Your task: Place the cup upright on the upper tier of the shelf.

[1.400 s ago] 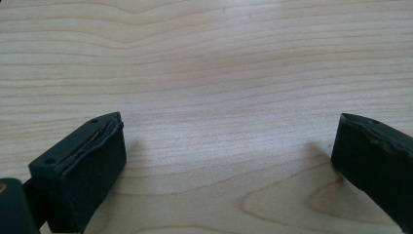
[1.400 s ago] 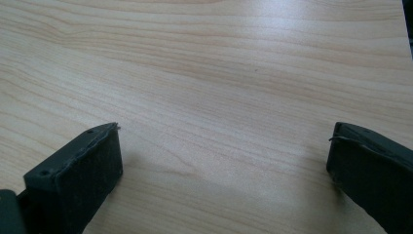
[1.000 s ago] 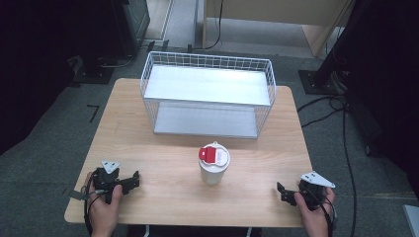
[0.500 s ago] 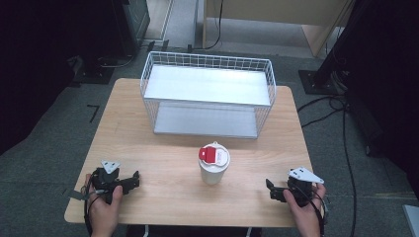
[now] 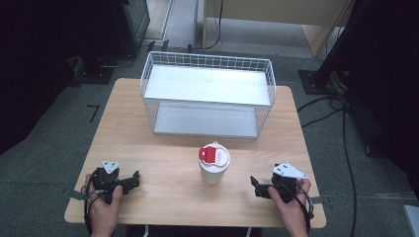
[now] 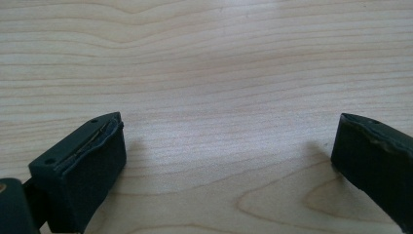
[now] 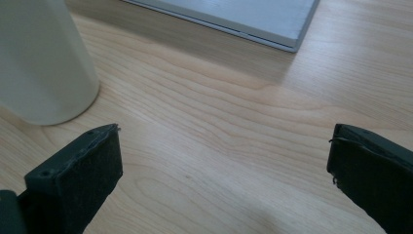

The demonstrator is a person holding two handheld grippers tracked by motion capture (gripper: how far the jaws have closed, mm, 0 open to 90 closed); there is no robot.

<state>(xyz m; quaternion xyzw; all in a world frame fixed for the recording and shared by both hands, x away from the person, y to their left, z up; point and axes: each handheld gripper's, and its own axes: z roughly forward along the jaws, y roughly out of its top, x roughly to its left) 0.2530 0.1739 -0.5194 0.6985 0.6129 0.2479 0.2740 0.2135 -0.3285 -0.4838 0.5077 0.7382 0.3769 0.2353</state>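
A white cup [image 5: 214,168] with a red-and-white lid stands upright near the front middle of the wooden surface [image 5: 163,163]. In the right gripper view its top is cut off by the frame. Behind it sits a white wire basket [image 5: 207,94]. The right hand-held gripper [image 5: 259,187] lies near the cup's right side, apart from it, jaws spread and empty. The left hand-held gripper [image 5: 132,180] rests well to the cup's left, jaws also spread, with bare wood between them.
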